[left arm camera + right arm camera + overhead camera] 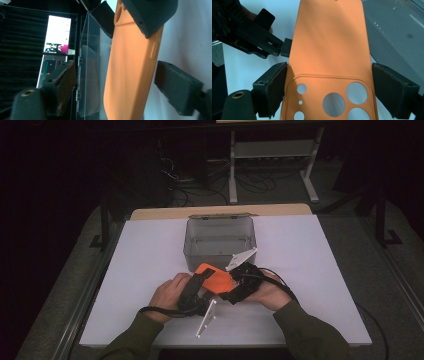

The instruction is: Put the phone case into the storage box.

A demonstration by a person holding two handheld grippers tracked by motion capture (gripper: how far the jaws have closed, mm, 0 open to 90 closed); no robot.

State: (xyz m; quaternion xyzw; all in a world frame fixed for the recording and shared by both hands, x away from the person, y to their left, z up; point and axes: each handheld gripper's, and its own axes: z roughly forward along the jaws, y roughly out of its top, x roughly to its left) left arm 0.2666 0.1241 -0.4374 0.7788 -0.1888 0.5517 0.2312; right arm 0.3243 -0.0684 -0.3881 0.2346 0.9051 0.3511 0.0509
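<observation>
Both grippers meet over the middle of the white table [150, 250], just in front of the clear plastic box [220, 242]; our right gripper [240, 282] is clenched on the orange phone case [215, 277], its pads pressing the two long edges at the camera-hole end, as the right gripper view shows [329, 50]; our left gripper [192, 292] stands released around the other end, jaws apart, one jaw close to the case's edge and the other well off it in the left gripper view [132, 65]; whether that near jaw touches, we cannot tell. Nothing lies between the case and the box, whose wall rises just beside the case in the left gripper view [90, 75]. Our hands come in from the bottom edge, forearms in green sleeves [310, 335], wrists angled inward toward each other. From the high view we see the grey plates [241, 258] on the grippers; the left gripper view adds a lit screen [57, 35] in the dark behind the box.
</observation>
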